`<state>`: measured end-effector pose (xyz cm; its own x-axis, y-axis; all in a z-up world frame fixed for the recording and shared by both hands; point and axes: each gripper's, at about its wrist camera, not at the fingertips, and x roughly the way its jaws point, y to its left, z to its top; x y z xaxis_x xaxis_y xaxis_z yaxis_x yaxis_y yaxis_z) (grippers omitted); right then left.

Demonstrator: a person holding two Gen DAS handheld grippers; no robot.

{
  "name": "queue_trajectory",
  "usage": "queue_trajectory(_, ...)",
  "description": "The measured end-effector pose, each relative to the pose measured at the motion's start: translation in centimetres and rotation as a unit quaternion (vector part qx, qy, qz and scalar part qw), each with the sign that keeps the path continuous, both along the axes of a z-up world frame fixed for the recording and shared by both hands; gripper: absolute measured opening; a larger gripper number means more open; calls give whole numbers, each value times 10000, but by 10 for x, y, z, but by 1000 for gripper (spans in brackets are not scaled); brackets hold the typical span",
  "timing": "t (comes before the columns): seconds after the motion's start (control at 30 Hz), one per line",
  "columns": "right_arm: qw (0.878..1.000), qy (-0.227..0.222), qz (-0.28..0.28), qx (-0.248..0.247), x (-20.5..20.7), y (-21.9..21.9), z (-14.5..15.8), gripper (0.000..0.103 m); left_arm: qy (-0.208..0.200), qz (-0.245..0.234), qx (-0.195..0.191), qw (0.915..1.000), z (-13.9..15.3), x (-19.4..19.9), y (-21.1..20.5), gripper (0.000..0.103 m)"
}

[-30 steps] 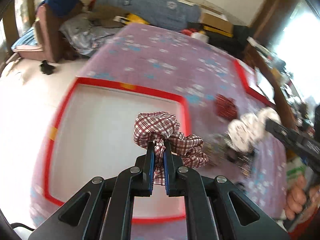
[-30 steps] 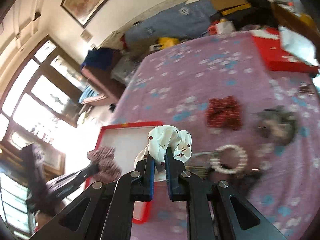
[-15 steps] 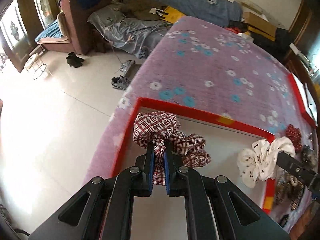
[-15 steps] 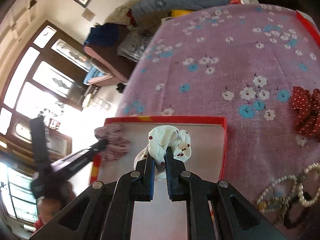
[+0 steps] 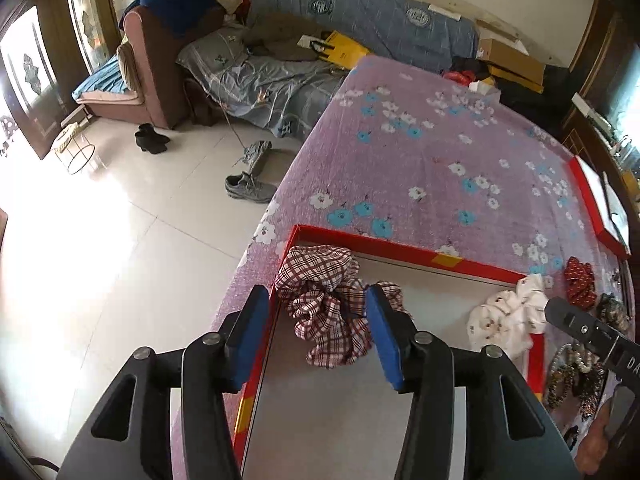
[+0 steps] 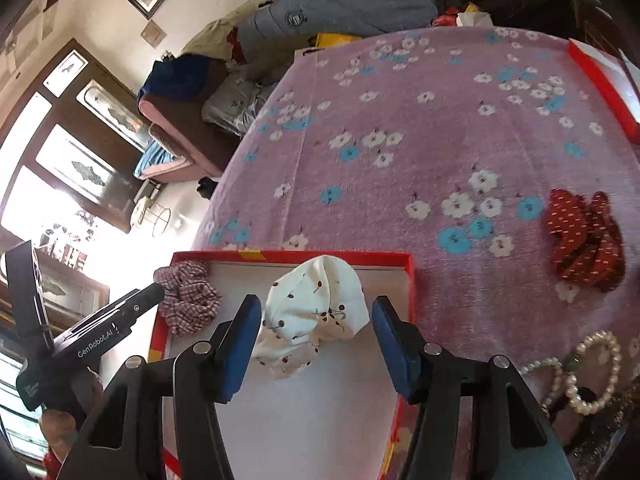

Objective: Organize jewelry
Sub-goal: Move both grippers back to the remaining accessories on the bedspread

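left tool: jaws opening, plaid scrunchie seen loose between the pads, lying in the red tray
right tool: jaws opening, white scrunchie dropped between them, same tray

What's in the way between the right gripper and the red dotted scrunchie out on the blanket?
The box's red wall lies between the right gripper and the red dotted scrunchie. The white scrunchie sits between its opening jaws; beyond that, only blanket.

Near end of red tray cut off by lower picture edge. Second red box cropped at right edge. Bead pile partly hidden behind right hand-held gripper, too small to tell apart.
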<state>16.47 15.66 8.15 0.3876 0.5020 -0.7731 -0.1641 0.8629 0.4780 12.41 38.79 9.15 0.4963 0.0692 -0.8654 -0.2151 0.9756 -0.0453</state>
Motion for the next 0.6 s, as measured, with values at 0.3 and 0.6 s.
queue_trajectory(0.3, 9984, -275, -497, -53, -55, -83, 36, 62, -409, -224, -39, 9989, 41, -31, -24, 53)
queue_trajectory(0.6, 9864, 151, -1596, -371, -122, -236, 11, 62, -251, -1082, -548, 9923, 44, -51, -127, 53)
